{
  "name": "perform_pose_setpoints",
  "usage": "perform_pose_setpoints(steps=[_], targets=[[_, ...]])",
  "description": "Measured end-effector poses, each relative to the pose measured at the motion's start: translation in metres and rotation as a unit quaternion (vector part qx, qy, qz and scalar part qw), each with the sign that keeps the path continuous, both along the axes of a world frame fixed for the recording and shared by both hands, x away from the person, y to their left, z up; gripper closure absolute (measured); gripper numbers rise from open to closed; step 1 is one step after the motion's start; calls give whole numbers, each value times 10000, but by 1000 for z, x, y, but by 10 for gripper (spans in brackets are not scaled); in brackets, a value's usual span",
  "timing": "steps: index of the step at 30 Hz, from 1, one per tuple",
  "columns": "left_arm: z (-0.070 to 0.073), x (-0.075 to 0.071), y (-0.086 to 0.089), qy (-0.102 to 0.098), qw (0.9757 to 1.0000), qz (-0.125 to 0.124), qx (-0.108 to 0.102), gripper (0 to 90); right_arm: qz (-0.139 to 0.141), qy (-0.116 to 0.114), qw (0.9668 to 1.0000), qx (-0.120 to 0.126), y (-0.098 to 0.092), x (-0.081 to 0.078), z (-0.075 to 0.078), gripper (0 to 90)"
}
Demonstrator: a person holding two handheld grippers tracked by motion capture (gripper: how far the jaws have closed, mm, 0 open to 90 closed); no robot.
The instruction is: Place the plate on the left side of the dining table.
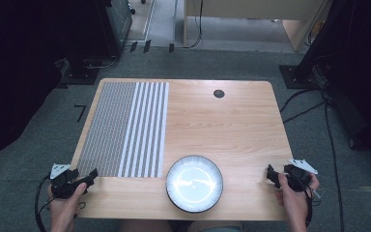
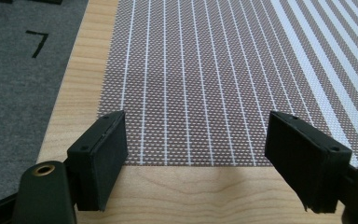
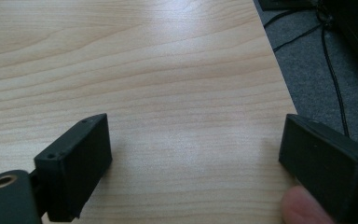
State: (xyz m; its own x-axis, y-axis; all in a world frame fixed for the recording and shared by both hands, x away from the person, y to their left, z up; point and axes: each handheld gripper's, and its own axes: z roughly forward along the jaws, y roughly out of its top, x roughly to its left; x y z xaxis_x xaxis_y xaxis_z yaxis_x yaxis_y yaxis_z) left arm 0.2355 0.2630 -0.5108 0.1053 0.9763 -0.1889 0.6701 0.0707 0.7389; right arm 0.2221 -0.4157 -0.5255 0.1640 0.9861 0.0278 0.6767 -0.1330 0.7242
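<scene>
The left gripper (image 2: pixel 196 154) stands with its jaws spread wide and nothing between them — through the gap show the near edge of the woven placemat (image 2: pixel 223 79) and a strip of bare wood in front of it. In the high view this gripper (image 1: pixel 89 176) sits at the table's near left corner, just short of the placemat's (image 1: pixel 125 128) near edge, held in the person's left hand (image 1: pixel 65 200), its jaws pointing toward the mat.

The right gripper (image 3: pixel 196 163) is likewise wide open and empty, its jaws framing plain wood close to the table's right edge; a fingertip shows at the bottom beside the right-hand jaw. From above, it (image 1: pixel 270 175) rests at the near right edge of the wooden table (image 1: pixel 222 125), gripped by the right hand (image 1: pixel 294 198).

Between the two grippers, near the front edge and well apart from both, lies a dark-rimmed plate (image 1: pixel 194 183), just off the placemat's near right corner. The placemat covers the left part of the tabletop — fine stripes on its left, broad white ones on its right. A small dark round grommet (image 1: pixel 219 94) sits near the far edge.
</scene>
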Motion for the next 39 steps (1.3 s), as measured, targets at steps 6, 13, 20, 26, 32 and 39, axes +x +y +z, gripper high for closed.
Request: perform_pose_setpoints(steps=[6, 13, 20, 26, 32, 39], targets=[[5, 2, -12, 2, 9998, -175, 50, 201, 41, 46, 10000, 6, 0, 2, 0, 42], [28, 14, -35, -202, 9991, -277, -232, 199, 59, 89, 9999, 13, 1, 4, -1, 14], [40, 22, -70, -436, 9976, -495, -224, 201, 53, 88, 9999, 14, 1, 4, -1, 14], [39, 27, -91, -476, 9956, -720, -366, 206, -26, 102, 9999, 23, 2, 4, -1, 6], [46, 27, -106, -564, 9932, -947, -386, 212, -59, 114, 9999, 21, 3, 4, -1, 3], [52, 21, -122, -637, 9902, -1147, -471, 211, -136, 109, 9998, 18, 4, 4, -1, 3]])
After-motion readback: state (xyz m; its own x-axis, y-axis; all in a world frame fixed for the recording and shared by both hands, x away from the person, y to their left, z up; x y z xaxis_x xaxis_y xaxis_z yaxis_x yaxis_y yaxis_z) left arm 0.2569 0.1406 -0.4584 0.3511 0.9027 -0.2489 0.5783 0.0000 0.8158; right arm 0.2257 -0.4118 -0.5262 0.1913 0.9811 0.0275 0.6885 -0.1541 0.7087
